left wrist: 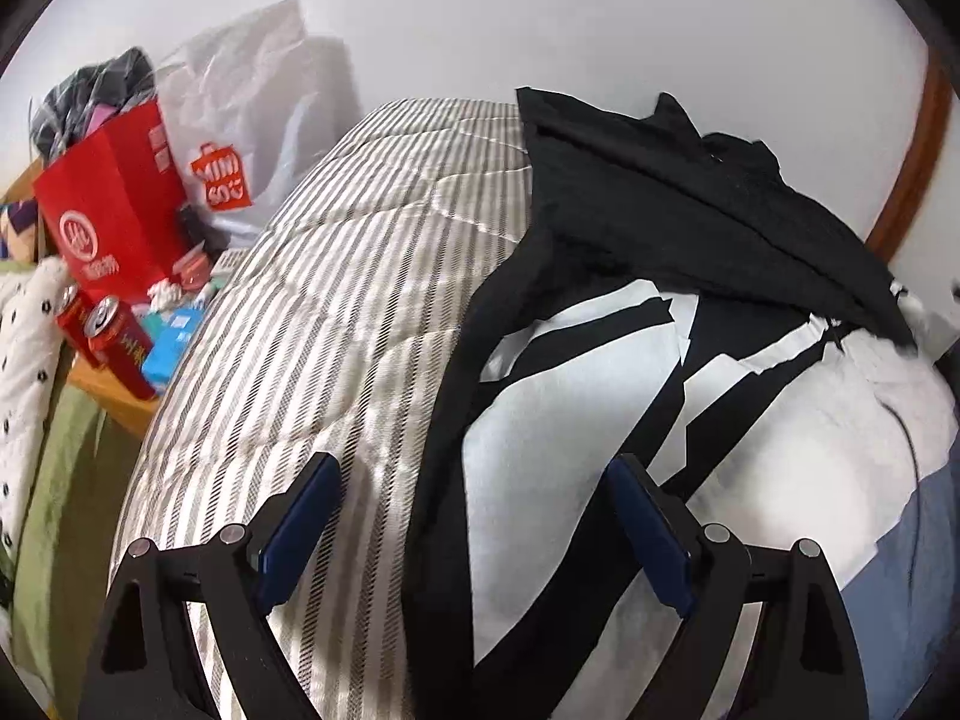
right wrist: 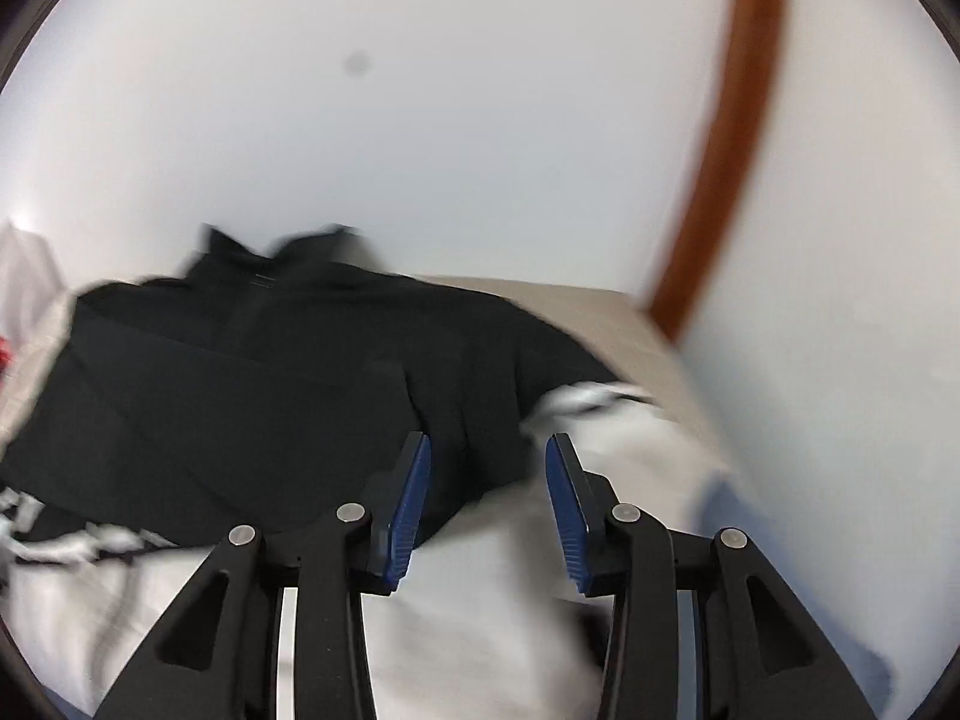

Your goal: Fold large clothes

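1. Broadly, a bed: striped quilt (left wrist: 312, 312) on the left half, white wall behind, cluttered side table with red bag (left wrist: 114, 210) and cans (left wrist: 114, 336) well off to the left.
2. Across the right half, a large garment (left wrist: 576, 420), black and white, spread flat; long axis runs from the near edge toward the wall.
3. Over its far end, a black flap (left wrist: 690, 204) folded back and lying crumpled near the wall; same flap (right wrist: 288, 372) fills the right wrist view, blurred.
4. Left gripper (left wrist: 474, 462) hangs wide and empty above the garment's near left edge, black border directly between the jaws below, not touched.
5. Right gripper (right wrist: 487, 441) stands part open, nothing between the pads; flap's near hem lies just ahead and under.
6. Judged: right hand nearer the flap, left nearer the body's side edge; next fold likely calls for the left jaws to drop onto that border.
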{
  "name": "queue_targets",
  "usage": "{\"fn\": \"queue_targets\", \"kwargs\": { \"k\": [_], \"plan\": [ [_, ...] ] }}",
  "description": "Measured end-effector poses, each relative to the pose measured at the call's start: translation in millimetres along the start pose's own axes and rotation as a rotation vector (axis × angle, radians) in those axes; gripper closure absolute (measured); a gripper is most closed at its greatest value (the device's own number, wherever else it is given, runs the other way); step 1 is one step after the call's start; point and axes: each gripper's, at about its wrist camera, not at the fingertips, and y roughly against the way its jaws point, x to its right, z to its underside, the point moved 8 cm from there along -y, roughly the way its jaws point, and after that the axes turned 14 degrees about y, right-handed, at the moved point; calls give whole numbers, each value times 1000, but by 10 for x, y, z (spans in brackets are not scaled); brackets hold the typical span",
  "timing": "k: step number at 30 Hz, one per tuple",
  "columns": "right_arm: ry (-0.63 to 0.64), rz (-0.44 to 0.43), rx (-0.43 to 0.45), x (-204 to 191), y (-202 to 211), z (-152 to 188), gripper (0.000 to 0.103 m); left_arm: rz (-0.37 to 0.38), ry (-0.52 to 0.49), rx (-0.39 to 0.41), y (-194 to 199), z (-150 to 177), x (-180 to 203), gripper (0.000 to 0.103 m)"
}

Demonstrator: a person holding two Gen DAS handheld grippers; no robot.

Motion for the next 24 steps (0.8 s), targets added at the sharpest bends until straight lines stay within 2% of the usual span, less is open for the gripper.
{"fn": "queue_targets", "kwargs": {
  "k": [4, 6, 10, 12, 14, 19, 24],
  "plan": [
    [-30, 17, -17, 367, 246, 420, 61, 22, 27, 7, 163, -53, 2, 14],
    [-43, 28, -39, 511, 339, 646, 52, 28, 26, 26, 263, -89, 42, 14],
    [-86, 54, -102, 752, 457, 1173, 48, 54, 4, 68, 495, -134, 211, 14],
    [-129, 41, -134, 884, 495, 1478, 39, 65, -10, 77, 570, -126, 289, 14],
    [-157, 34, -162, 963, 555, 1768, 36, 81, -27, 77, 642, -93, 376, 14],
    [-180, 33, -226, 1087, 662, 2469, 34, 107, -71, 66, 796, 29, 537, 13],
    [-146, 62, -268, 1087, 565, 2808, 34, 101, -59, 52, 903, 90, 547, 13]
  ]
}}
